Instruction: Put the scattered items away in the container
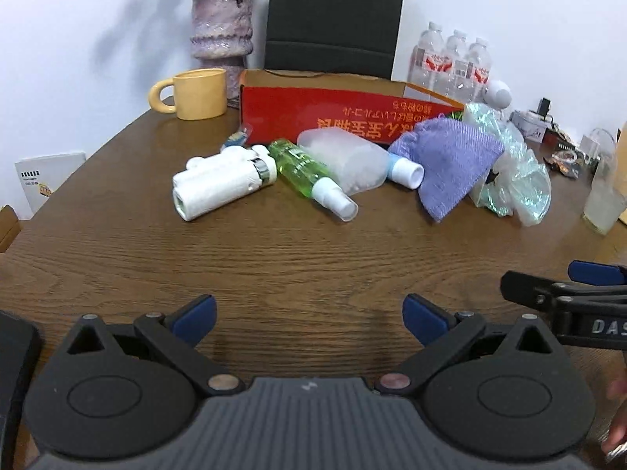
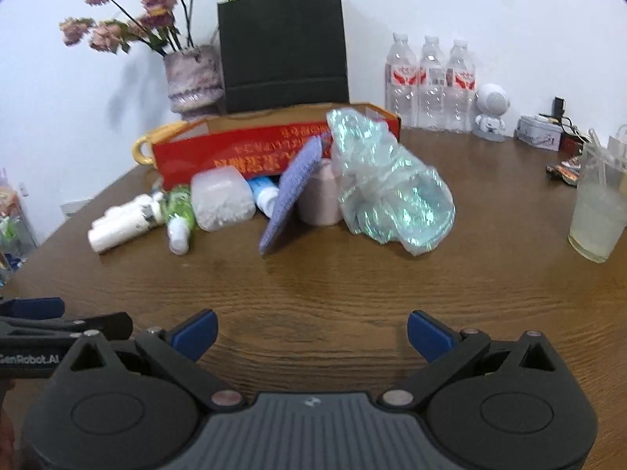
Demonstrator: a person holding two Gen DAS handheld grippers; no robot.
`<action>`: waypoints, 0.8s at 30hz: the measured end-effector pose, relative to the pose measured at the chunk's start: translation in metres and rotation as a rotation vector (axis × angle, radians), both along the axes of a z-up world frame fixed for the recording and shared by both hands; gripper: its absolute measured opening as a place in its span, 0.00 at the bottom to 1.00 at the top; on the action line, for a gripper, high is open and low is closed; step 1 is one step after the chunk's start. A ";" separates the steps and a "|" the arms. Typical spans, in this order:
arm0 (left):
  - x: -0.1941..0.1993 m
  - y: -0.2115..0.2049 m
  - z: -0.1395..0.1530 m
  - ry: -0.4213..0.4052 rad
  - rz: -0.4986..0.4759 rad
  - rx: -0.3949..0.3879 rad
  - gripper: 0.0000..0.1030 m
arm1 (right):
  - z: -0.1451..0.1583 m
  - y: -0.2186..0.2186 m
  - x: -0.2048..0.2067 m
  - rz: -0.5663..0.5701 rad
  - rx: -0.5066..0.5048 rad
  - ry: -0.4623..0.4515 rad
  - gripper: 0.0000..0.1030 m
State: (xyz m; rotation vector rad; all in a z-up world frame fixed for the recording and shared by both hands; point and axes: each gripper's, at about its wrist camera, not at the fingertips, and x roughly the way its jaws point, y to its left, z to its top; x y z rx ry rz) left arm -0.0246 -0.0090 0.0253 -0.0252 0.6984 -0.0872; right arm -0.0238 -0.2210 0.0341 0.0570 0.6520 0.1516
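Note:
A red cardboard box (image 1: 337, 113) stands open at the back of the wooden table (image 1: 274, 250); it also shows in the right wrist view (image 2: 235, 156). In front of it lie a white device (image 1: 223, 182), a green spray bottle (image 1: 309, 176), a frosted bottle with a white cap (image 1: 352, 160), a purple cloth (image 1: 446, 164) and a crumpled clear bag (image 1: 513, 180). The right wrist view also shows a pink cup (image 2: 319, 196) behind the cloth (image 2: 290, 196). My left gripper (image 1: 309, 319) is open and empty, well short of the items. My right gripper (image 2: 311, 337) is open and empty too.
A yellow mug (image 1: 196, 94), a vase of flowers (image 1: 221, 27) and a black paper bag (image 1: 333, 19) stand behind the box. Water bottles (image 2: 431, 86), a small white figure (image 2: 490, 113) and a glass of drink (image 2: 599, 215) are at the right.

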 end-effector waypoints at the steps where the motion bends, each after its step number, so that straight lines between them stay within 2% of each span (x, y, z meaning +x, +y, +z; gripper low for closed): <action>1: 0.002 -0.001 -0.002 0.007 -0.005 0.003 1.00 | -0.003 0.001 0.003 -0.004 -0.002 0.008 1.00; 5: 0.010 -0.005 -0.008 0.024 -0.018 0.006 1.00 | -0.012 0.004 0.009 -0.011 -0.017 0.023 1.00; 9: 0.013 -0.010 -0.014 -0.002 -0.041 0.065 1.00 | -0.018 0.006 0.016 -0.020 -0.045 0.034 1.00; 12: 0.015 -0.009 -0.015 -0.009 -0.049 0.067 1.00 | -0.019 0.011 0.020 -0.028 -0.087 0.037 1.00; 24: 0.016 -0.010 -0.015 -0.009 -0.039 0.067 1.00 | -0.018 0.011 0.017 -0.049 -0.083 0.040 1.00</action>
